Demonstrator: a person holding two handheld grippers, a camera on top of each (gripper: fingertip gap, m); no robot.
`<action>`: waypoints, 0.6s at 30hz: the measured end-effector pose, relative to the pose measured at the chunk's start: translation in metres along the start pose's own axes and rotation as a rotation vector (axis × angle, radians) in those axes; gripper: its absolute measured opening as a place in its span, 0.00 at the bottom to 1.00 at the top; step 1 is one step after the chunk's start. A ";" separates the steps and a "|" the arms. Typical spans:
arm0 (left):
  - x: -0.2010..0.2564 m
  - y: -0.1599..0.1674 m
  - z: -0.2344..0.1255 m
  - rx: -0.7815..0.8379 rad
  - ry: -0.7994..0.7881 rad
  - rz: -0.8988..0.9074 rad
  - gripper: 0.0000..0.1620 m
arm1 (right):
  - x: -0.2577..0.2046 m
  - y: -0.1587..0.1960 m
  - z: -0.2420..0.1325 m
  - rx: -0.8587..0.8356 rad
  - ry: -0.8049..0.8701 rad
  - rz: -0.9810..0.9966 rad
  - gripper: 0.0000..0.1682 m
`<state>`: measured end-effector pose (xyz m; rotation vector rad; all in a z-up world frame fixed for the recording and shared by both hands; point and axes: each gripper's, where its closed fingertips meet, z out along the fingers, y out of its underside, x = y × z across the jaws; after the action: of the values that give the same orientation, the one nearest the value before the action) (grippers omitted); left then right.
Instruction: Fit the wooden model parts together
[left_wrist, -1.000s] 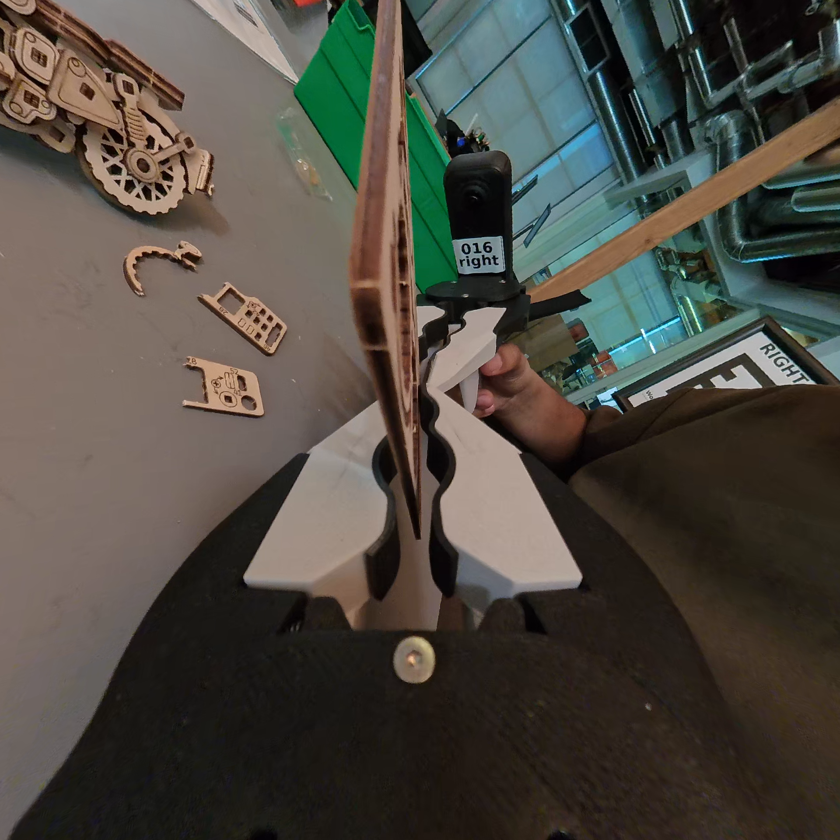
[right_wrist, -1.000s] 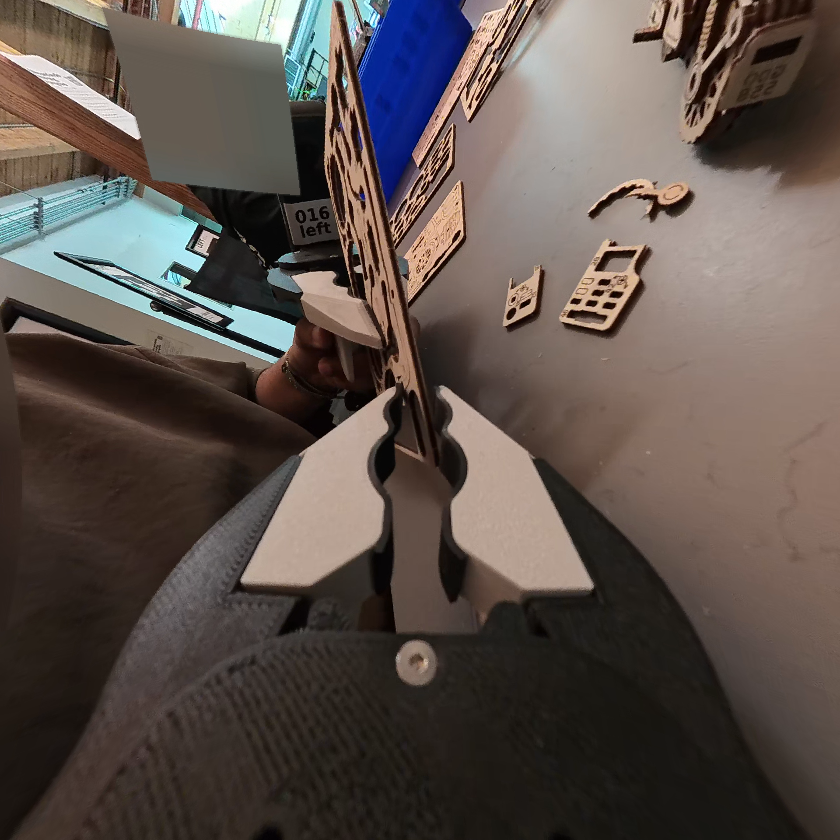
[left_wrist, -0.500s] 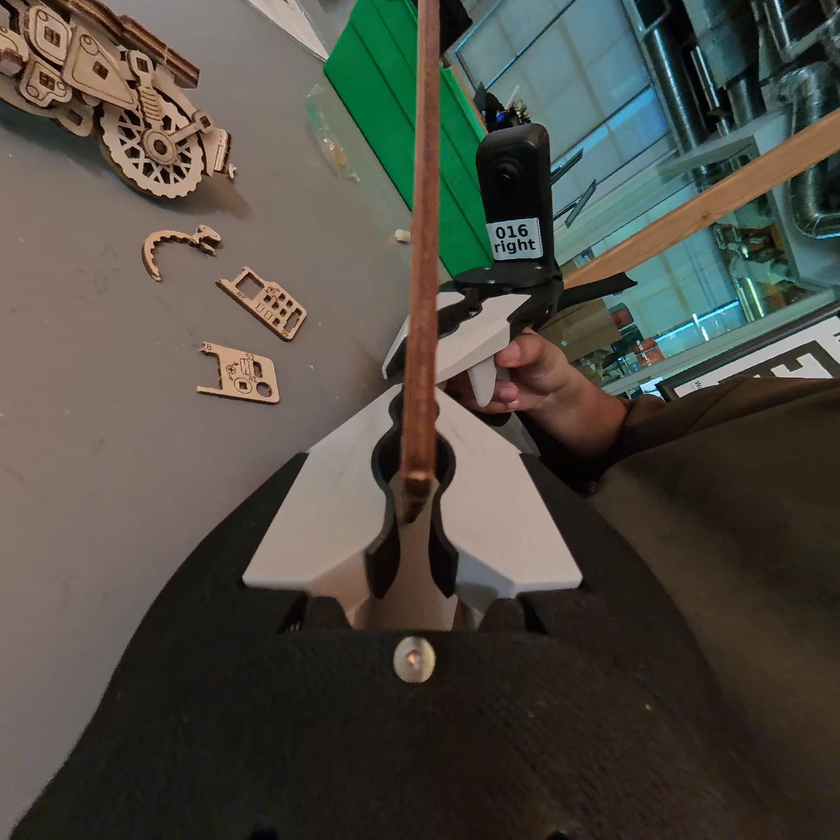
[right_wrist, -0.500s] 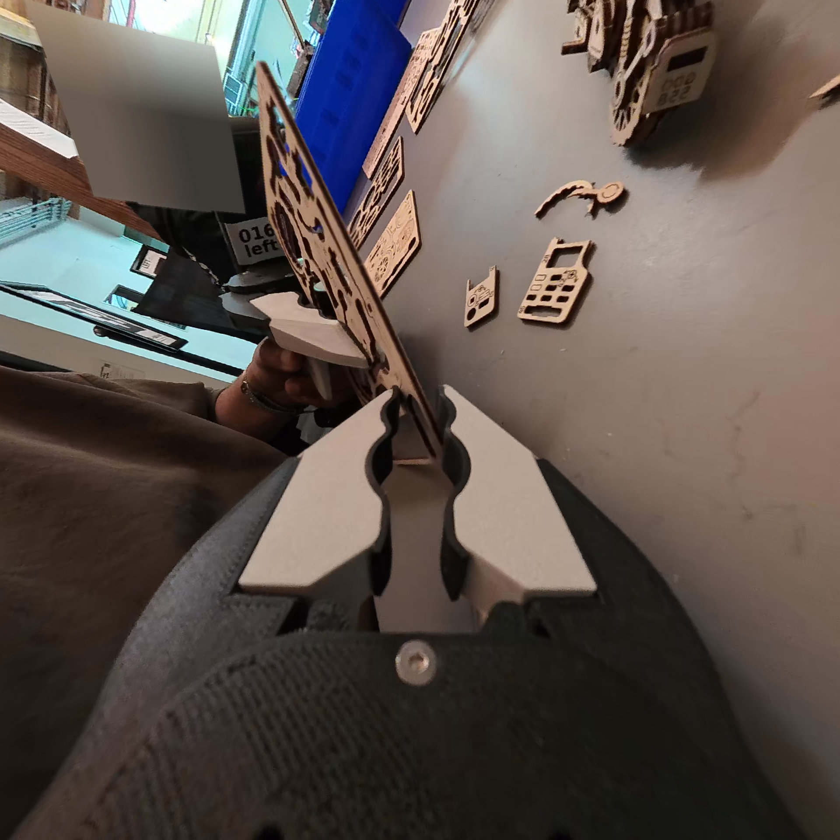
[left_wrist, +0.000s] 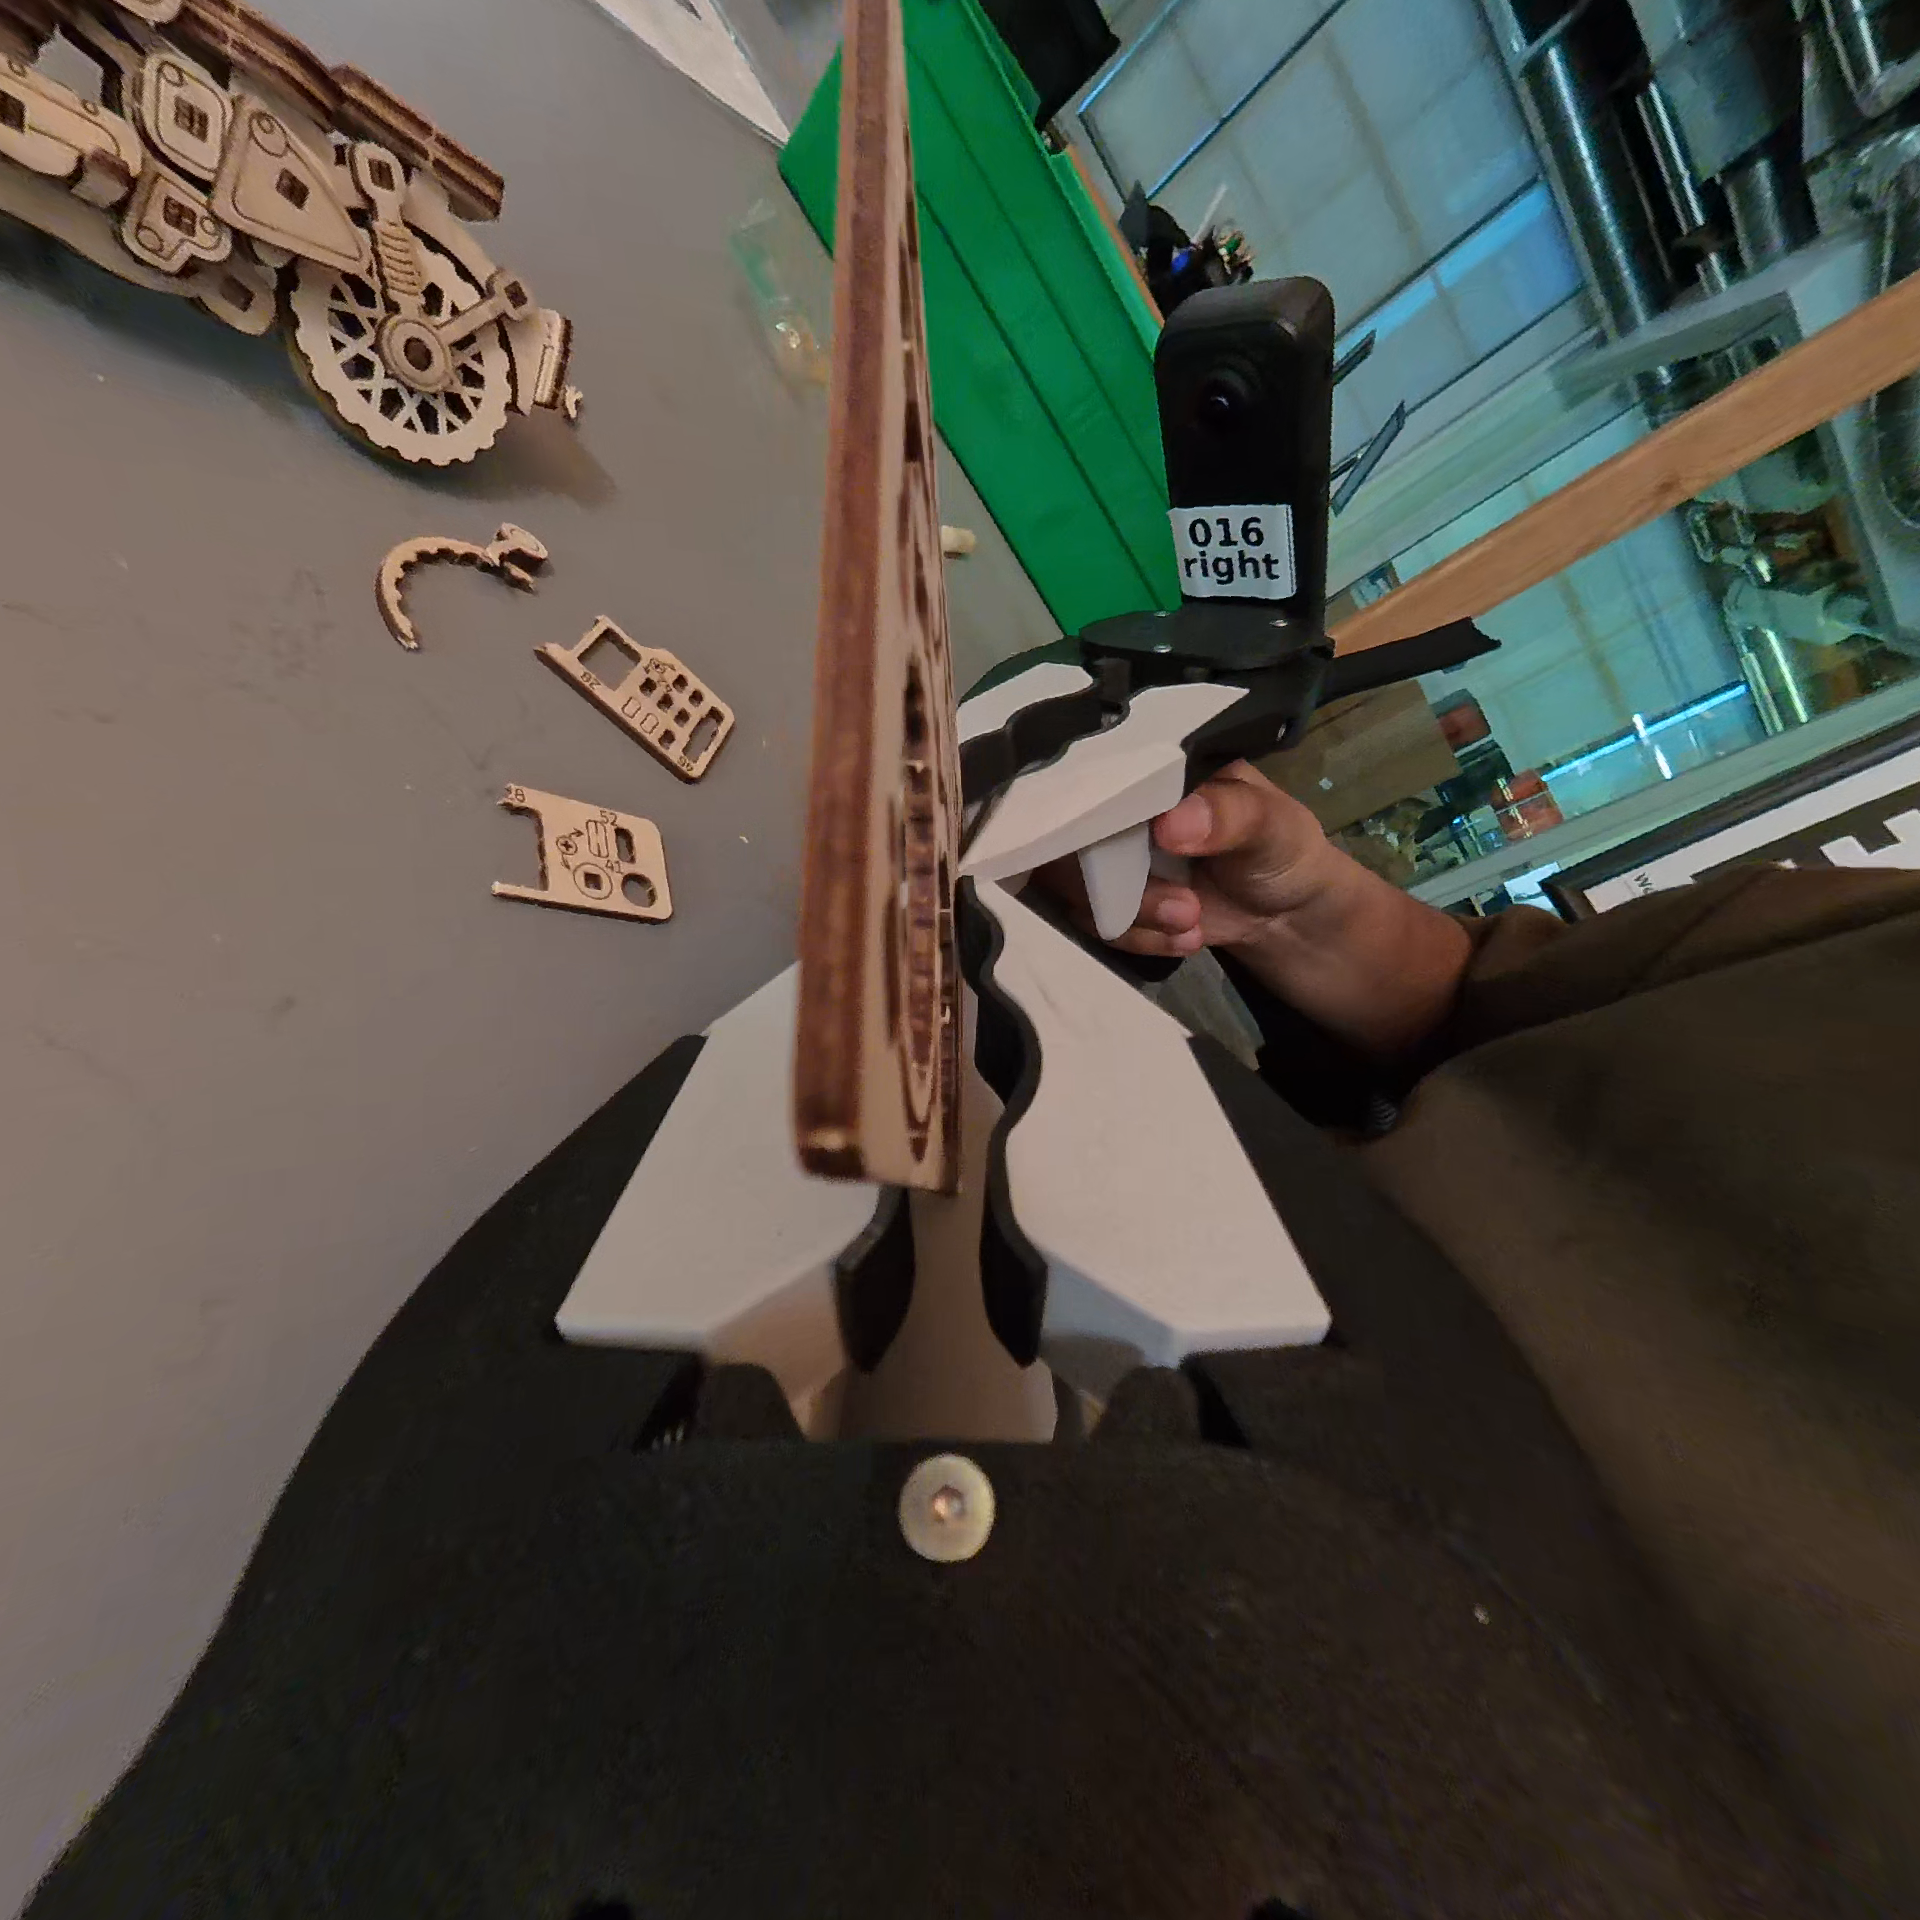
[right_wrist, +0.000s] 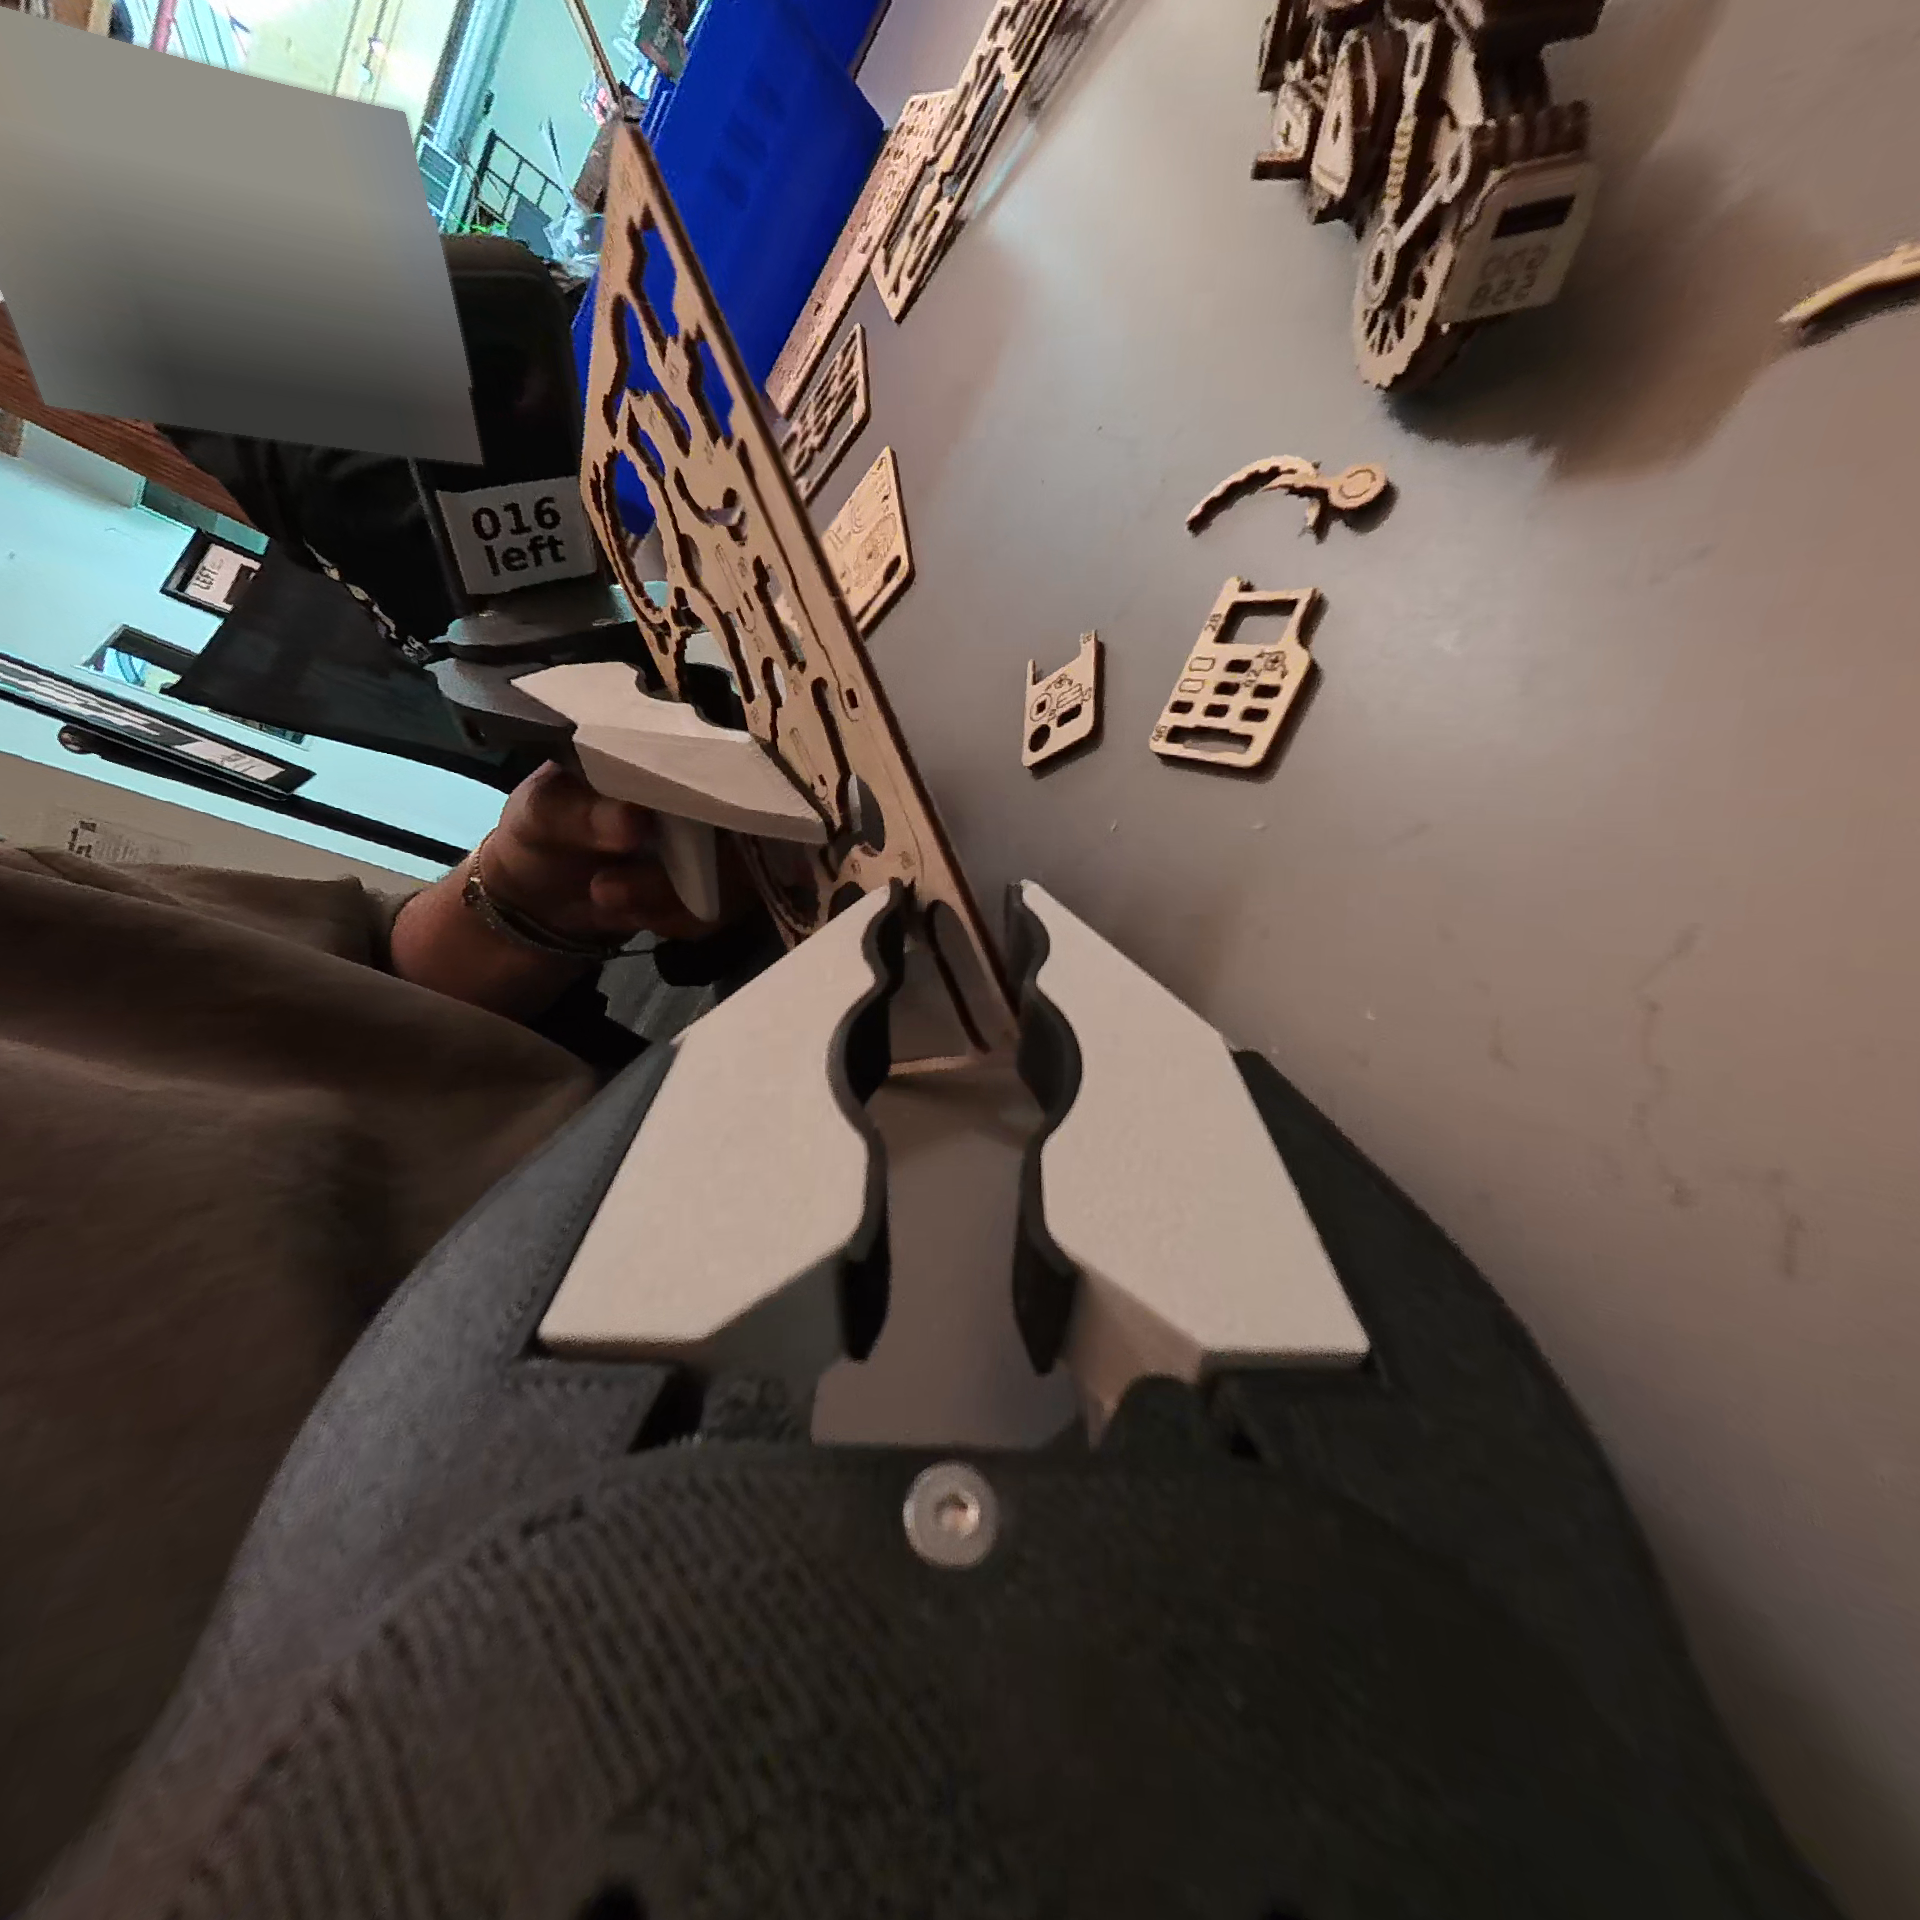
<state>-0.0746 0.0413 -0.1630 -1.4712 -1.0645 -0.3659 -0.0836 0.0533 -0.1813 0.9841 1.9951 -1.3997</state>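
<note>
Sheet: I hold a laser-cut wooden sheet (left_wrist: 883, 623) on edge above the grey bench (left_wrist: 208, 1039), between my two tools.
Left hand-held gripper (left_wrist: 940, 1049): its fingers stand slightly apart with the sheet's near corner between them; whether they pinch it I cannot tell.
Right hand-held gripper (right_wrist: 951, 935): fingers parted around the sheet's other end, a visible gap on the left side, so it looks loose rather than clamped.
Done so far: a partly built wheeled model (left_wrist: 312, 260) stands at the far left of the bench.
Loose parts: a curved piece (left_wrist: 447, 571) and two small flat plates (left_wrist: 634, 696) (left_wrist: 587, 857) lie apart on the bench, unfitted.
Left to do: I judge most fitting remains; more uncut sheets (right_wrist: 862, 395) lie farther off.
</note>
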 end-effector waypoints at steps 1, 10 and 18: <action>0.000 -0.001 -0.001 0.003 0.007 -0.007 0.00 | -0.001 -0.001 0.000 0.000 -0.007 -0.008 0.11; 0.004 0.000 -0.002 -0.009 0.053 -0.029 0.00 | -0.005 -0.016 -0.012 0.079 -0.071 -0.010 0.12; 0.004 0.003 0.000 -0.026 0.046 -0.015 0.00 | -0.005 -0.011 -0.011 0.041 -0.020 -0.127 0.03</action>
<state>-0.0701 0.0430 -0.1616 -1.4717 -1.0376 -0.4232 -0.0886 0.0597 -0.1675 0.8703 2.0530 -1.5179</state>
